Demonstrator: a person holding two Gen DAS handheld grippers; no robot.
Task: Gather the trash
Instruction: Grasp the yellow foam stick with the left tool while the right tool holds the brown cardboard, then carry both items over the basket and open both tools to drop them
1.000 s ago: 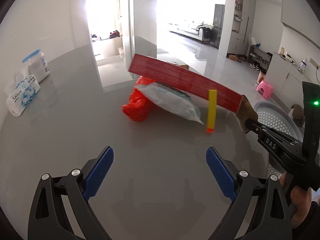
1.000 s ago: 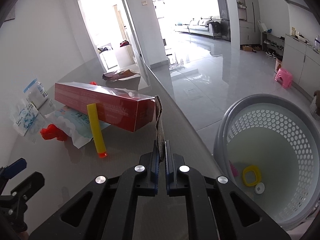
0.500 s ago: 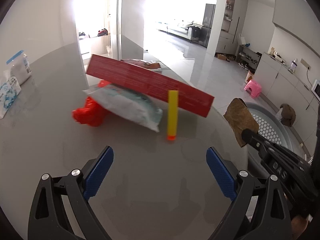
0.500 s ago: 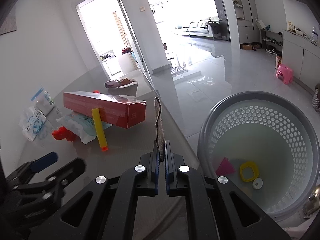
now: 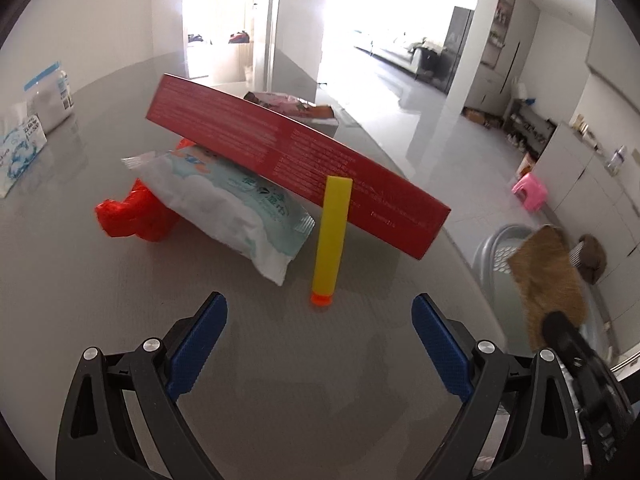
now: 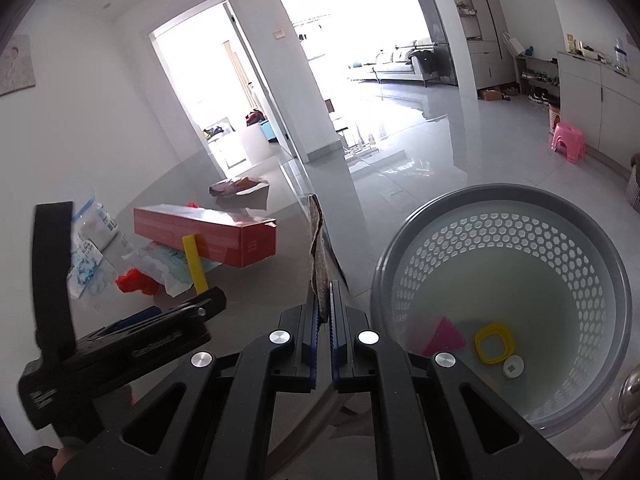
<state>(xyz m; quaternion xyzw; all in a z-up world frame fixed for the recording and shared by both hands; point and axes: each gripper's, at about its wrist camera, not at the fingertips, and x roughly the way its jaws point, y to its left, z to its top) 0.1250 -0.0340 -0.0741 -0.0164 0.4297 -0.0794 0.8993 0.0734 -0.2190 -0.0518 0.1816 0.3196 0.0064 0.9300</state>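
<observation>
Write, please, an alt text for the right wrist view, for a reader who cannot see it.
The right gripper is shut on a thin brown scrap, held upright beside a grey perforated basket on the floor. On the grey table to the left lie a red box and a yellow foam dart.

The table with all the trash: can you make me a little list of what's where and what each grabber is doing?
table: grey, trash still on it
red box: tilted, resting on white packet
yellow stick: leaning on the red box
red bag: under the packet's end
left gripper: open, empty, facing the yellow stick
right gripper: shut on brown scrap
basket: on the floor beside the table, a few bits inside
</observation>
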